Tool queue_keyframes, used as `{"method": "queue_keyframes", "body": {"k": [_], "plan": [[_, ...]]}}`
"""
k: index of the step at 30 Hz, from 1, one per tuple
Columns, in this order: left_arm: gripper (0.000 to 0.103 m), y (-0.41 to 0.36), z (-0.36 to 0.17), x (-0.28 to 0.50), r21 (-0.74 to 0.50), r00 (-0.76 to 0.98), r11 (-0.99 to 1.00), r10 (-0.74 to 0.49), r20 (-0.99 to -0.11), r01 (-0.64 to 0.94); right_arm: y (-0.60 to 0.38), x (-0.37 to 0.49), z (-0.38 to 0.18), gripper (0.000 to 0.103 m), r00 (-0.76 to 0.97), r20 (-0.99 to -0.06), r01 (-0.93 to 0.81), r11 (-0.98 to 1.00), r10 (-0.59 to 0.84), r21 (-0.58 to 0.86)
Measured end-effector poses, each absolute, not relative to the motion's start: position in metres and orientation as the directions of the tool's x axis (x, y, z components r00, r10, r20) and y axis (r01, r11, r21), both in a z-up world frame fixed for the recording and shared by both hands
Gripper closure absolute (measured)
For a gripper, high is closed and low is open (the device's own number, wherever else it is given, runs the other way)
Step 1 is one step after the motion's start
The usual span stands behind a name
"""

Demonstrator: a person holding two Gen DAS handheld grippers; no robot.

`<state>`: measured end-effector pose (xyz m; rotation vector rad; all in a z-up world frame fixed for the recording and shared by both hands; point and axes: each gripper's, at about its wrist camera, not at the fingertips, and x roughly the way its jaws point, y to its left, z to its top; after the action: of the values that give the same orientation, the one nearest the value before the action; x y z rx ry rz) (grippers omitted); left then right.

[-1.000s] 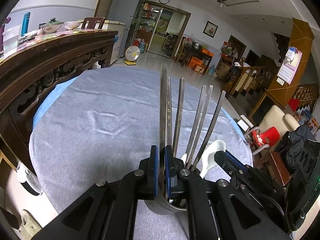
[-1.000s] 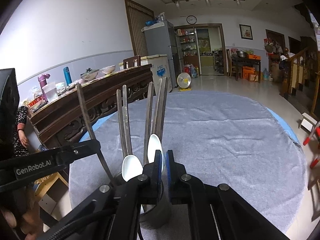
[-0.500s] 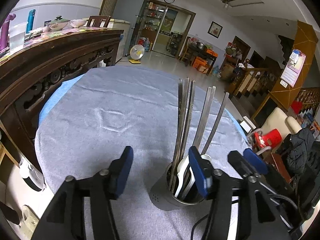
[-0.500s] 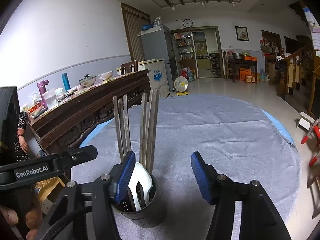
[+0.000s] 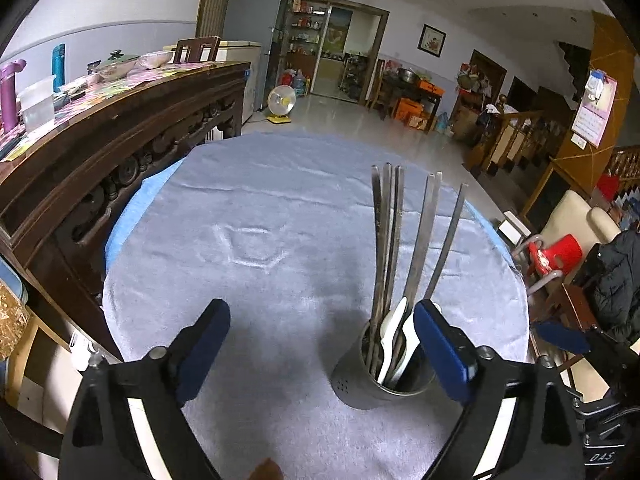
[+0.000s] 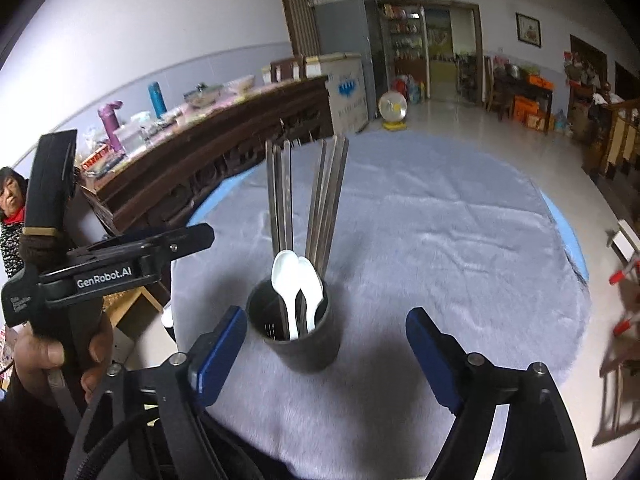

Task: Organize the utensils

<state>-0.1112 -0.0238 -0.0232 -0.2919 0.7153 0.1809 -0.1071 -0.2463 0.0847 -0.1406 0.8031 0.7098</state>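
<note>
The holder, a dark cup, stands on the grey cloth near its front edge; inside it stand metal chopsticks, upright and fanned a little, with two white spoons leaning among them; the left gripper hangs just left of the holder, jaws wide and opening, nothing between them; the right gripper hangs just before the holder, jaws wide and opening, gripping nothing; a sideboard runs beyond the holder's left.
</note>
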Motion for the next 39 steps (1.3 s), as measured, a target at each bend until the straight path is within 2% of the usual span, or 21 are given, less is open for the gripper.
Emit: {"method": "queue_keyframes", "body": {"k": [9, 15, 39], "plan": [[0.002, -0.033, -0.015, -0.118, -0.175, 0.745, 0.955, 0.066, -0.663, -0.241, -0.247, -0.113, 0.091, 0.017, 0.469, -0.727, -0.594, 0.788, 0.502, 0.160], [0.002, -0.031, -0.014, -0.115, -0.205, 0.741, 0.952, 0.033, -0.671, -0.228, -0.243, -0.114, 0.095, 0.017, 0.474, -0.727, -0.603, 0.785, 0.496, 0.143], [0.002, -0.036, -0.014, -0.106, -0.174, 0.728, 0.964, 0.029, -0.685, -0.202, -0.241, -0.109, 0.101, 0.016, 0.496, -0.728, -0.592, 0.798, 0.474, 0.116]]}}
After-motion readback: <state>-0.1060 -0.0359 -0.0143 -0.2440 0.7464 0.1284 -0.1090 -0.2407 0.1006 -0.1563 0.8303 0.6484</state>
